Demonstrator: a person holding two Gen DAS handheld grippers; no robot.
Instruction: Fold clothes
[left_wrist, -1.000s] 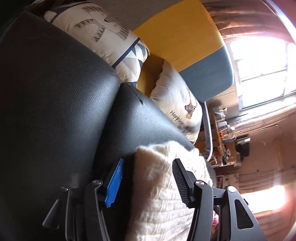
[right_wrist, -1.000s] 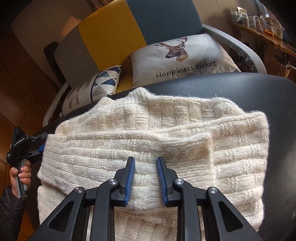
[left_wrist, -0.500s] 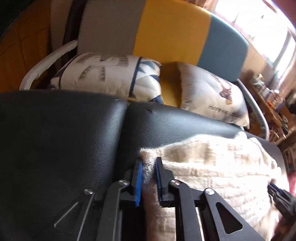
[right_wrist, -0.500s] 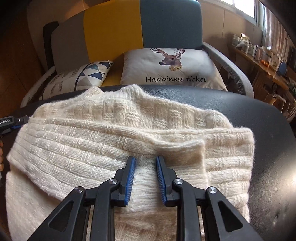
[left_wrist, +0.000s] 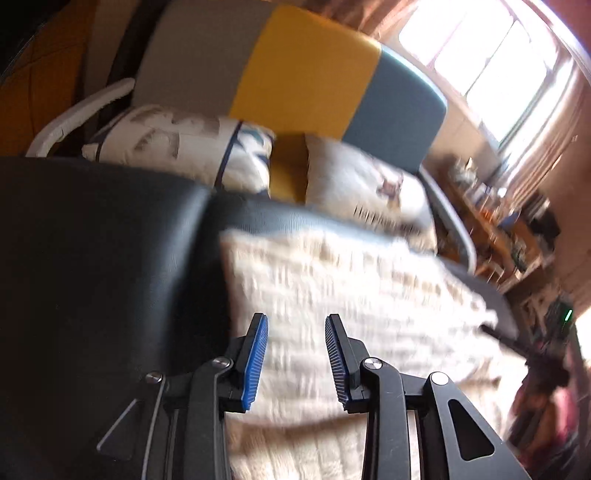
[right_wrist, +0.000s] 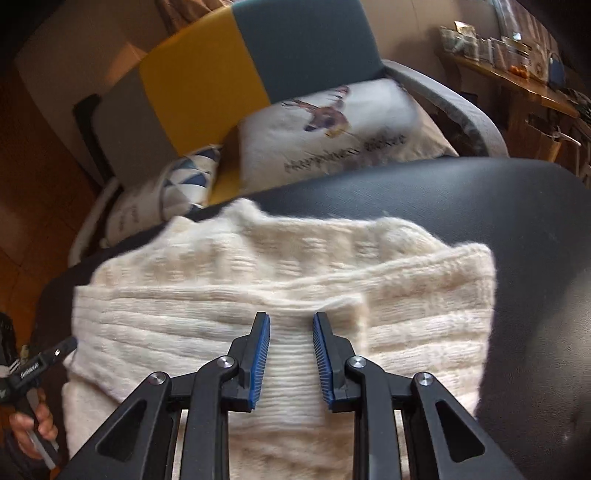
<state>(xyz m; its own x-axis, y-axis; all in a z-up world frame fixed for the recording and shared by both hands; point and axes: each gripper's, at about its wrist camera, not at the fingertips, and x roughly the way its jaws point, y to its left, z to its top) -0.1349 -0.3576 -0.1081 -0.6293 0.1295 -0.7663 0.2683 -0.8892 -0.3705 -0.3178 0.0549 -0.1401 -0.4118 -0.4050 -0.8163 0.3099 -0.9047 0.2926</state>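
Note:
A cream knitted sweater (right_wrist: 280, 295) lies folded on a black leather seat (right_wrist: 498, 206); it also shows in the left wrist view (left_wrist: 351, 288). My left gripper (left_wrist: 297, 321) is open above the sweater's left part, holding nothing. My right gripper (right_wrist: 291, 319) is open a little, its fingers over the folded-in sleeve edge, gripping nothing. The left gripper also shows in the right wrist view (right_wrist: 40, 362) at the sweater's left edge, held by a hand.
Beyond the seat stands a grey, yellow and blue armchair (right_wrist: 236, 62) with a deer cushion (right_wrist: 332, 129) and a triangle-pattern cushion (right_wrist: 184, 184). A cluttered wooden shelf (right_wrist: 517, 74) stands at the right. A bright window (left_wrist: 480, 55) is at the back.
My left gripper has let go of the sweater's corner, opened and pulled back over the cloth. My right gripper has opened slightly and tilted. The sweater lies folded.

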